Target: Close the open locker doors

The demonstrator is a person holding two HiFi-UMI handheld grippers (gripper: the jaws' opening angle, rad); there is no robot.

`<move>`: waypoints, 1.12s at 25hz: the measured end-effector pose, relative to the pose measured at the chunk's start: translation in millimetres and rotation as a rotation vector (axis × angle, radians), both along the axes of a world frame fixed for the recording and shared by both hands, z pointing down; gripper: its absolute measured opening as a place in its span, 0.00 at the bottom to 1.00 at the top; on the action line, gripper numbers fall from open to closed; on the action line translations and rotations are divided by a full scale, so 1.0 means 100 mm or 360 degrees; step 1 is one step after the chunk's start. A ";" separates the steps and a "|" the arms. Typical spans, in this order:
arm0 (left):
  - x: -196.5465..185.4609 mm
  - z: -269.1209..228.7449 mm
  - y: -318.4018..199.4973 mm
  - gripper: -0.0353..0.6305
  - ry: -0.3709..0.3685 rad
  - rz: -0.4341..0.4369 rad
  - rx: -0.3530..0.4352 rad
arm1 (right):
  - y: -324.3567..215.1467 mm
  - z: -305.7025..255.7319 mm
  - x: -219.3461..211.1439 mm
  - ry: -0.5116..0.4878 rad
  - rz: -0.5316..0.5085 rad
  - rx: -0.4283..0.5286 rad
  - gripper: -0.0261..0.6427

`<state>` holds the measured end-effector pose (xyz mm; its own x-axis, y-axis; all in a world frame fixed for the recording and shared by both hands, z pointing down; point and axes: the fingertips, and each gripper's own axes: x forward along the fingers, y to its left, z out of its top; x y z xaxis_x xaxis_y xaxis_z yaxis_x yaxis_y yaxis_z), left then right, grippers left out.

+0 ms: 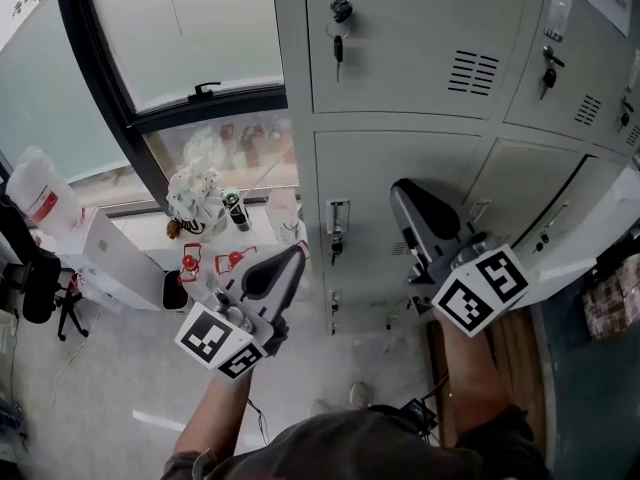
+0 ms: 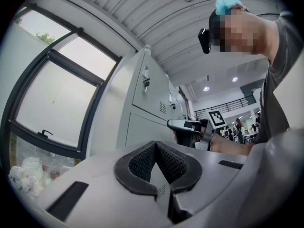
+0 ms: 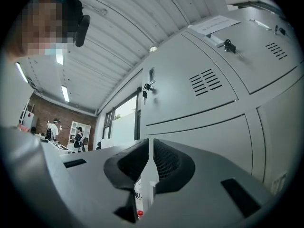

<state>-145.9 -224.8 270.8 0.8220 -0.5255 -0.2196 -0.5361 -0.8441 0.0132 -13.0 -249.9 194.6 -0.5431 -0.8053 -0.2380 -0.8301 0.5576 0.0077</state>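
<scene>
Grey sheet metal everywhere: the lockers (image 1: 400, 68) fill the head view from 12 to 3 o'clock. Far as I can tell, most of the job is done. The upper doors sit flush with keys (image 1: 338, 46) hanging in the locks, and the lower door (image 1: 365, 183) at centre looks shut too. What's left is the open door (image 1: 600, 230) at about 3 o'clock, swung out from the bottom row with a dark gap along its edge. More doors could be open off frame, can't say.

The right gripper (image 1: 402, 190) is just to the 9 o'clock side of that door, not touching it from what I can see. Its fingers are all but together, with just a sliver of gap and nothing in them. The left gripper (image 1: 297, 252) hangs at 7 o'clock by the locker's side, fingers closed tip to tip and empty.

Room: speckled pale floor (image 1: 120, 368), a black-framed window (image 1: 180, 38) at 11 o'clock, and a pile of plastic bags (image 1: 195, 198) and bottles under it at 9. There's a ribbed metal ceiling (image 2: 142, 13) in both gripper views.
</scene>
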 end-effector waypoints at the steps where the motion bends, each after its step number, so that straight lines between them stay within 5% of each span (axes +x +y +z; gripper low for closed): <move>1: -0.01 0.02 0.05 0.07 -0.0003 0.0015 -0.0004 | 0.06 0.06 -0.01 -0.0001 0.0011 -0.0019 0.09; 15: 0.03 0.25 0.64 0.07 0.0011 0.0198 -0.0071 | 0.91 0.51 0.11 0.0049 0.0165 -0.0147 0.09; 28: 0.95 0.36 0.99 0.07 -0.0056 0.0120 -0.0117 | 1.34 0.86 0.97 0.0001 0.0040 -0.0249 0.09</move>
<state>-51.2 -125.9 306.4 0.8663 -0.4755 -0.1529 -0.4723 -0.8795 0.0587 84.2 -115.7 280.9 -0.5223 -0.8459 -0.1081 -0.8439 0.5309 -0.0769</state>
